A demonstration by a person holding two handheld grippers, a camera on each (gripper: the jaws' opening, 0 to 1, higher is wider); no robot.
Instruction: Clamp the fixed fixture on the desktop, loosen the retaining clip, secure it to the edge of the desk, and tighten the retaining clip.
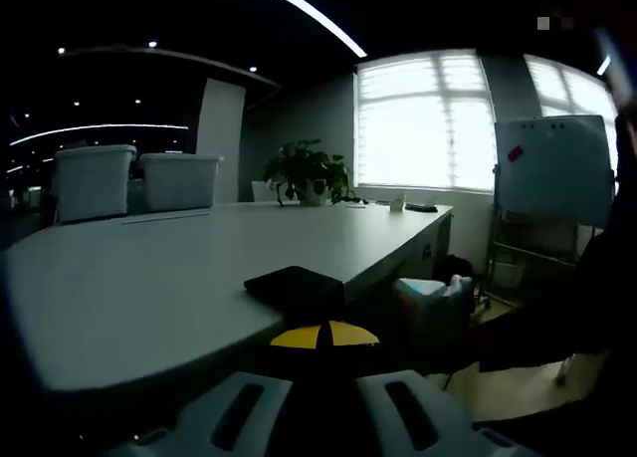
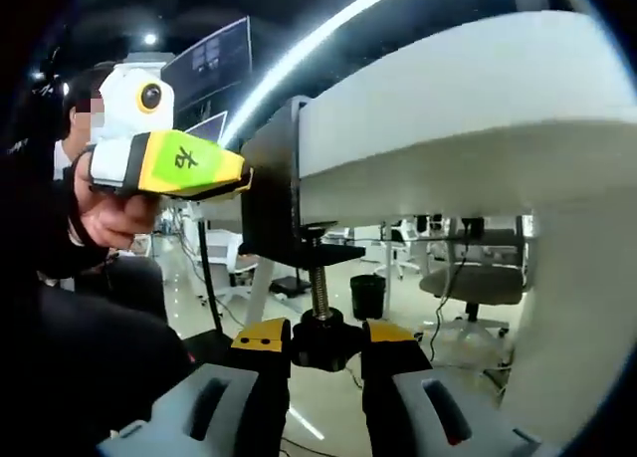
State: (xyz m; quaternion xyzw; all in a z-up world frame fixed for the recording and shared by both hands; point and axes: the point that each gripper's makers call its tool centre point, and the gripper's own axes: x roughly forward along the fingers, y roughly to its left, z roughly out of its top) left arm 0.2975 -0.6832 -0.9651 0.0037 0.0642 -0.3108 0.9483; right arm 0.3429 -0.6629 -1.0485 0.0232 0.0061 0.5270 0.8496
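You have the black fixture [image 2: 274, 183] hooked over the edge of the white desk [image 2: 468, 89], its C-shaped body wrapping the rim with one arm above and one below. From the lower arm a threaded screw [image 2: 320, 278] hangs down to a round black knob [image 2: 323, 342]. In your left gripper view, the fixture's flat black top [image 1: 296, 286] lies on the desk [image 1: 149, 288] at its near edge.

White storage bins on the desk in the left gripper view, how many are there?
2: one white bin at the desk's far left end, the other right beside it. More could be hidden behind them.
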